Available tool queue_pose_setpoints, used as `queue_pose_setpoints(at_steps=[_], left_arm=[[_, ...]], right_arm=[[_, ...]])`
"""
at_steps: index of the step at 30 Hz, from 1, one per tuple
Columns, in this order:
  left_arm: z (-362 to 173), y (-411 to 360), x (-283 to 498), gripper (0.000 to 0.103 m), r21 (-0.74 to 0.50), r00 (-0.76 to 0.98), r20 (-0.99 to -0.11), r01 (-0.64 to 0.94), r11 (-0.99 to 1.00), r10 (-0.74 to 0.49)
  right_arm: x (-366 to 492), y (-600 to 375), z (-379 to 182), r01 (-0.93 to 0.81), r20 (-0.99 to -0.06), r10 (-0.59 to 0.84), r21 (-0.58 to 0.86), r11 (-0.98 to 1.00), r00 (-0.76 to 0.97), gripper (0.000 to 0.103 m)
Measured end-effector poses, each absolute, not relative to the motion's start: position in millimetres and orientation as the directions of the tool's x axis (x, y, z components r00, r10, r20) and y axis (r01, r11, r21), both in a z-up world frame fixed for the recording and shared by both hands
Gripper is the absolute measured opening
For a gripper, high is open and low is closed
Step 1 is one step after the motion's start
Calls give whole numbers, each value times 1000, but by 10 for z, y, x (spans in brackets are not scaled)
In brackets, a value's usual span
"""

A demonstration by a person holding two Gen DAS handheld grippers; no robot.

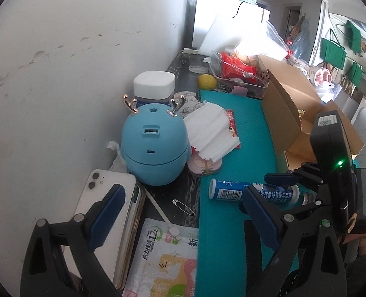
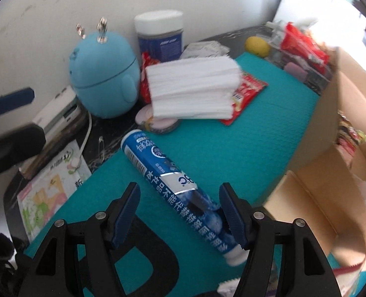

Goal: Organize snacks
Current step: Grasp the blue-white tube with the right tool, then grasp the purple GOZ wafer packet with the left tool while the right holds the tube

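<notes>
Snacks mostly unsorted: blue cylindrical plastic tube lying flat on teal mat, beside open brown cardboard box. Right gripper jaws spread around tube, not yet pinching. Left gripper jaws spread, empty.

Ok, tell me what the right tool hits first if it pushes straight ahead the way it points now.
The blue cylindrical tube with the white cap, lying on the teal mat. It already sits between the open fingers of the right tool, near the right-hand one. Beyond it is the stack of white tissues, though depth is unclear.
</notes>
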State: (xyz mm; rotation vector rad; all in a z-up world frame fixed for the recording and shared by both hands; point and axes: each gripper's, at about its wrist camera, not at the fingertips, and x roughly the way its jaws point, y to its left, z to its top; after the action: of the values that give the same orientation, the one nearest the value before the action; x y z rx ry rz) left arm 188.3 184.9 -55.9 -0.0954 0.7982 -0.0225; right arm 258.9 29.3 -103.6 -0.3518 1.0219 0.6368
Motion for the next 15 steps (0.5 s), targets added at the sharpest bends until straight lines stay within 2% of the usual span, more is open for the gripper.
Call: queue_pose_setpoints(at_steps=[2,4,6,15], left_arm=[[-577,1865,1886,97,-102,694,-718,-19,995,-60],[-594,1872,1882,97,-117,692,-717,0,993,-84],[-613,1856,1883,97,-121,686,-720,21,992,-102],[-562,1725,1717,97,-132,691,-711,52,990,-131]], right_arm=[[2593,332,-1082,-655,-879,328,24,755,346,57],[2555,363,-1102,-674,-876,345,31,738,338,35],[2487,396,-1098,-687,-865,364,30,726,346,29],[2233,191,-806,-635,-802,438,98,766,406,28]])
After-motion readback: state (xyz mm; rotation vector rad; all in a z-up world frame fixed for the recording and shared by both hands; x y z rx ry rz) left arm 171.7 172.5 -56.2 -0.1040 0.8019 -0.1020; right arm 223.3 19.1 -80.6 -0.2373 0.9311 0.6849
